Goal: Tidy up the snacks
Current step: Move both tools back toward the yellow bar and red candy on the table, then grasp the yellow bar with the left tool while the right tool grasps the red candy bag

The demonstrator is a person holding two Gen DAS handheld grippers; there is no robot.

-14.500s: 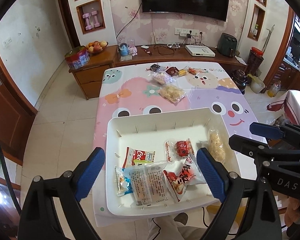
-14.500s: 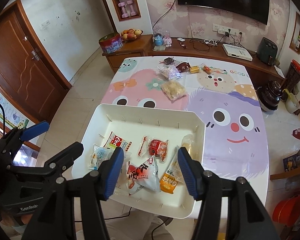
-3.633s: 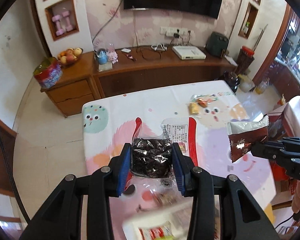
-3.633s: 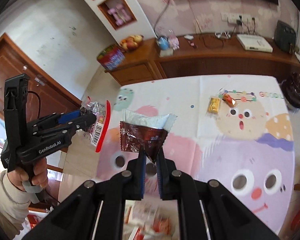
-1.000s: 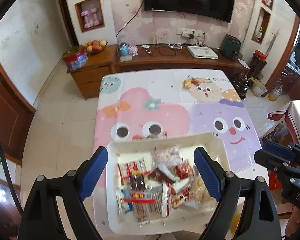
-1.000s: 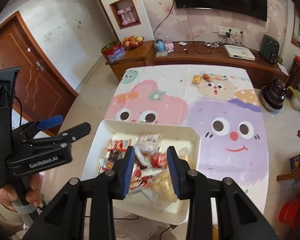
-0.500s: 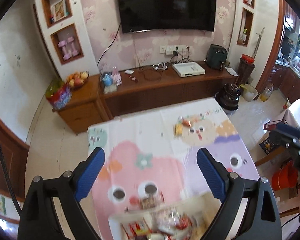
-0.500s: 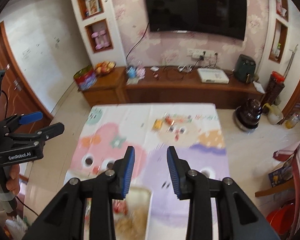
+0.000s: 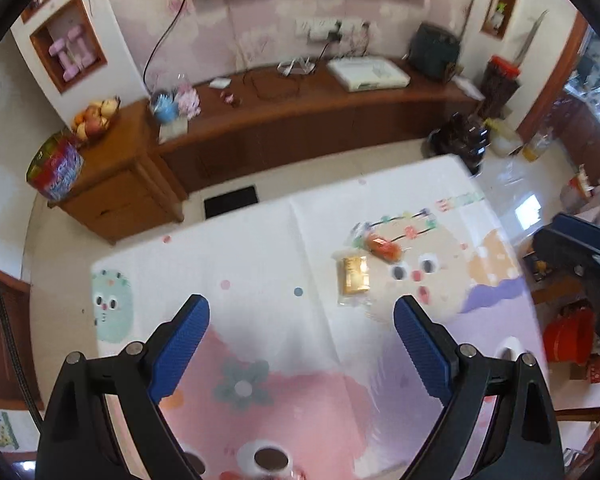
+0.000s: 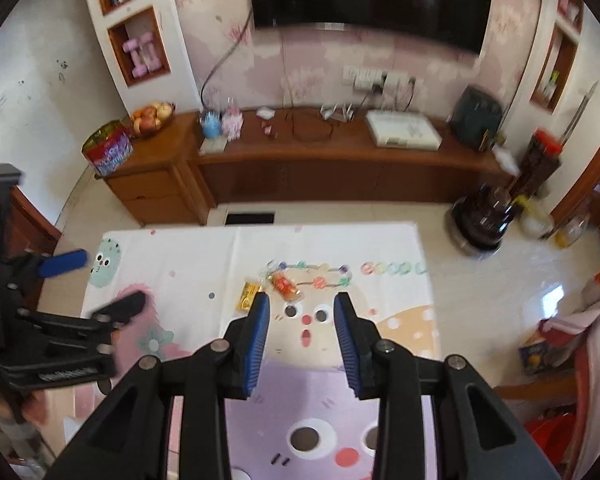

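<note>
Left wrist view: left gripper [image 9: 302,318] pts steeply down at the surface [image 9: 260,248], w/ cartoon-print cloth over it. Blue fingers [image 9: 180,344] spread wide, nothing btwn them but cloth. Two snacks lie ahead & to the right of the gripper: a yellow packet [image 9: 355,276] flat on the cloth, an orange packet [image 9: 383,247] just beyond it, close together, poss. touching at the clear wrapper edge, can't tell for sure. Right gripper's black frame shows at the right edge of this view, off the side of the surface.

Right wrist view: right gripper [image 10: 302,304] also tilted down over the cloth, fingers [image 10: 260,328] partly apart w/ a clear gap, empty, nothing gripped. Yellow packet [image 10: 249,293] sits just left of the left fingertip, partly hidden by it; orange packet [image 10: 285,283] just ahead of the gap, near the tips. Both snacks near the far half of the surface, not touched by either gripper. Left gripper visible at left edge here, blurred, held by a hand [image 10: 4,408] low in the corner.

Bkgd: wooden TV cabinet [image 10: 340,160] along the wall beyond the surface, TV above it, fruit bowl [image 10: 152,114] & a colourful tin [image 10: 108,152] on its left end.
</note>
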